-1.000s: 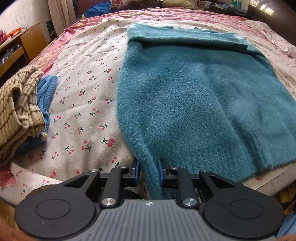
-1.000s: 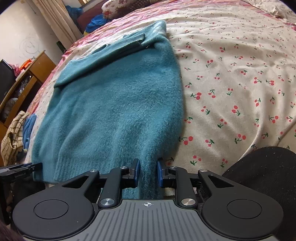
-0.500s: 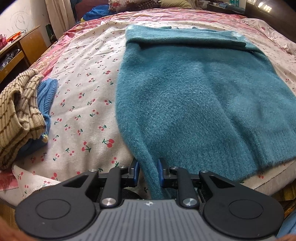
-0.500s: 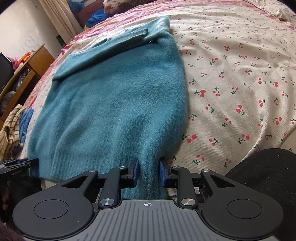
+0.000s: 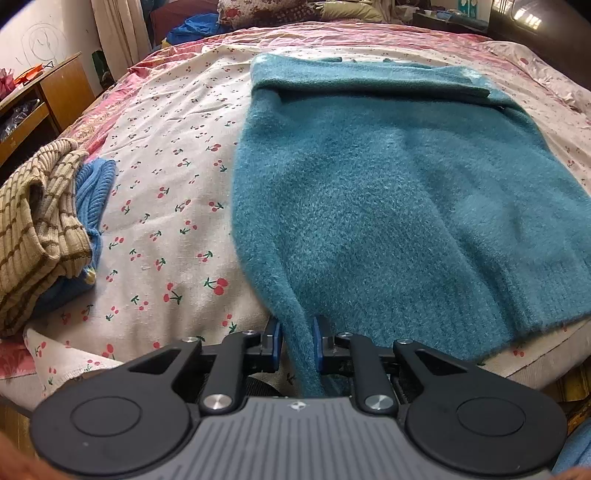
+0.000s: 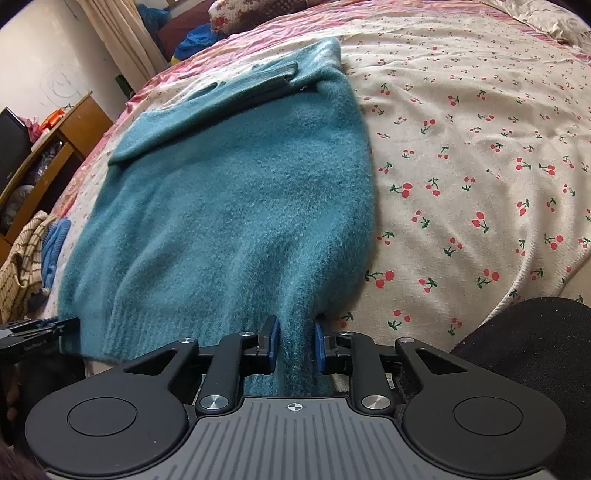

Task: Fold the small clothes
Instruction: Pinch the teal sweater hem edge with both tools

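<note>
A fuzzy teal sweater point(image 5: 388, 192) lies spread on the cherry-print bed sheet point(image 5: 166, 177), its sleeves folded across the far end. My left gripper point(image 5: 297, 345) is shut on the sweater's near left hem corner at the bed's front edge. My right gripper point(image 6: 295, 345) is shut on the near right hem corner of the same sweater point(image 6: 236, 206). The hem between the two corners sags over the bed edge. The left gripper's fingers point(image 6: 37, 328) show at the left edge of the right wrist view.
A striped beige garment point(image 5: 33, 221) and a blue knit point(image 5: 92, 195) lie piled at the bed's left edge. A wooden cabinet point(image 5: 44, 96) stands left of the bed. Pillows and a blue cloth point(image 5: 192, 31) lie at the far end. A black rounded object point(image 6: 535, 350) sits near right.
Both grippers have moved a little forward over the bed with the hem corners still held. The sweater's near part has bunched slightly toward the far end.
</note>
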`<state>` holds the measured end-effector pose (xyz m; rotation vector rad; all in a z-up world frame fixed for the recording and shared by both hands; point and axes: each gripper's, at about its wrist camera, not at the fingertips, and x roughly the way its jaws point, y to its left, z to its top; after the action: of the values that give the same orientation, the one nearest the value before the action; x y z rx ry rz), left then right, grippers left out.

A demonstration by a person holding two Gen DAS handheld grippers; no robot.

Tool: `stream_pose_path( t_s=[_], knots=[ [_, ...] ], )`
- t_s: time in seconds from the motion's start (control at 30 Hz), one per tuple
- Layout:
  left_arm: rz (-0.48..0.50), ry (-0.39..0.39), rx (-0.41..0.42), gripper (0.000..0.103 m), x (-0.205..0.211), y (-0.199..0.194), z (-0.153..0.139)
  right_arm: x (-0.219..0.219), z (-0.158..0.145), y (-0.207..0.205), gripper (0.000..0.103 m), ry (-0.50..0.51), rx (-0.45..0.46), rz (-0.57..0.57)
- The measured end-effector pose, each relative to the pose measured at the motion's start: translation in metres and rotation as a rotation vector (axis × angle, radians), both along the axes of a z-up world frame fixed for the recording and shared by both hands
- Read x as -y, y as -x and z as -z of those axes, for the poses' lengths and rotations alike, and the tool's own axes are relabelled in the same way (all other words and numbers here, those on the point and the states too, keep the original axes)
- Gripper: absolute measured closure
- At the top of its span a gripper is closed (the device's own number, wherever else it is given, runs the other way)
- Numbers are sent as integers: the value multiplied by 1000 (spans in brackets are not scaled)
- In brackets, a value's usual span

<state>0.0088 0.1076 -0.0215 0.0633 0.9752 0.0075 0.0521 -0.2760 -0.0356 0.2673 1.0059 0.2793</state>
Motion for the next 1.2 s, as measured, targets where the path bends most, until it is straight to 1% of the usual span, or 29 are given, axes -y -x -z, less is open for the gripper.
stream_pose_path(
  t_s=[0.17,0.37,0.43,0.63,0.67,0.73,0.8,0.93,0.97,1.07,1.2],
  knots=[
    [1,6,6,81,-1,1,-1,2,-1,2,86,-23,8,7],
    [12,9,-5,81,0,1,-1,3,0,1,86,-34,4,7],
    [25,6,-15,81,1,1,-1,3,1,0,84,-37,-8,7],
    [63,-37,-53,80,10,-1,3,-3,2,-4,80,-14,-19,-8],
    [64,-38,-56,80,11,-1,3,-4,2,-4,78,-12,-21,-10],
    [63,-28,-56,81,9,-1,3,-5,3,-5,78,-12,-22,-14],
    [53,-2,-49,82,5,0,1,-5,3,-5,78,-15,-19,-12],
    [12,86,-27,85,-9,2,-4,2,1,-4,86,-52,-10,7],
    [1,114,-23,85,-13,2,-6,5,0,-3,88,-73,-4,12],
    [-15,200,-3,85,-22,5,-13,13,-5,1,89,-147,32,15],
    [-36,292,20,86,-30,3,-21,20,-10,2,89,-239,56,28]
  ],
)
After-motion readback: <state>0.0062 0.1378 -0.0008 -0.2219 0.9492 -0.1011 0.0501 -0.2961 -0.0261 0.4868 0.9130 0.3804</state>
